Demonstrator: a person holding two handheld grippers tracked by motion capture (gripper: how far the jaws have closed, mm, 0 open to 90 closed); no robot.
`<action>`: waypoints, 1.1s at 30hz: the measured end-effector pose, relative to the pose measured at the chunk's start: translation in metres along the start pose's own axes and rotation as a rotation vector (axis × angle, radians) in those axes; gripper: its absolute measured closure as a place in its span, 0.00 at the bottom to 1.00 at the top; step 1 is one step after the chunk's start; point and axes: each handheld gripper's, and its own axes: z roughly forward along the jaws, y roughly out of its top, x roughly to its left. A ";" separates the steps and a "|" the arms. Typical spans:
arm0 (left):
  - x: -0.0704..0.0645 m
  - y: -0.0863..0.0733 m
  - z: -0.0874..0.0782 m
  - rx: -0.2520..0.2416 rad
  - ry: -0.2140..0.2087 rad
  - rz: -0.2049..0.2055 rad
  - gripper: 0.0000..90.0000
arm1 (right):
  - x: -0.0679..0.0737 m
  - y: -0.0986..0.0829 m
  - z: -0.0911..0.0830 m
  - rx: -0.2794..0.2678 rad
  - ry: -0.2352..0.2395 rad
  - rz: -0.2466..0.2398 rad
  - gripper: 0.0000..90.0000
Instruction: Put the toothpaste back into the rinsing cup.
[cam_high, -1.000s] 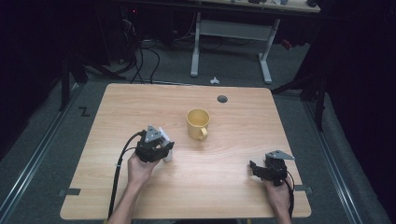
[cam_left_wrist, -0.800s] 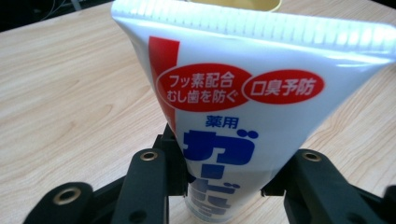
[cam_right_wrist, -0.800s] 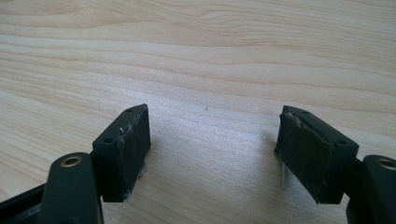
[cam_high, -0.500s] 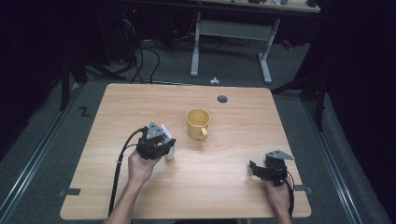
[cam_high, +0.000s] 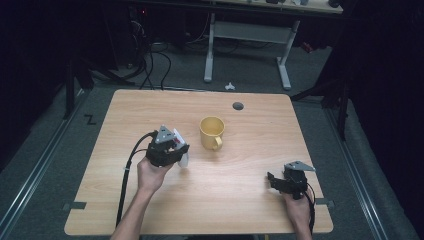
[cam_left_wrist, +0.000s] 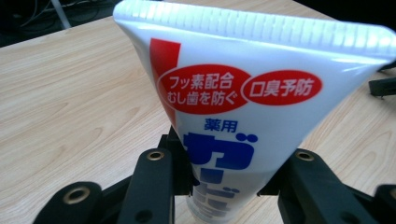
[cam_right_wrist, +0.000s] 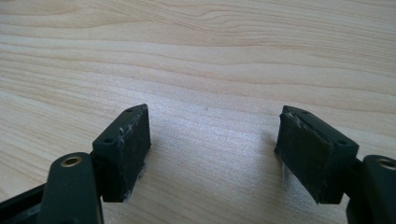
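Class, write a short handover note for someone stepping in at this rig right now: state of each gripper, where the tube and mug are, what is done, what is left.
Left gripper: shut on the toothpaste tube, crimped end up, held just left of the yellow mug.
Right gripper: open, holding nothing, resting low over the table near its front right corner.
Mug: upright at mid-table, handle toward the person; nothing visible inside it.
Done: tube picked up and brought near the mug.
Left: likely carry the tube over the rim and stand it in the mug, then release. Right gripper could steady the mug if needed.
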 end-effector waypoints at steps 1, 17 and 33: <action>0.000 0.001 0.000 -0.001 -0.003 0.000 0.74 | 0.000 0.000 0.000 0.000 0.000 0.000 0.29; 0.005 0.019 -0.001 -0.011 -0.020 -0.036 0.74 | 0.000 0.000 0.000 0.000 0.000 0.001 0.29; 0.004 0.045 0.003 -0.032 -0.039 -0.032 0.74 | 0.000 0.000 0.000 0.000 -0.001 0.001 0.29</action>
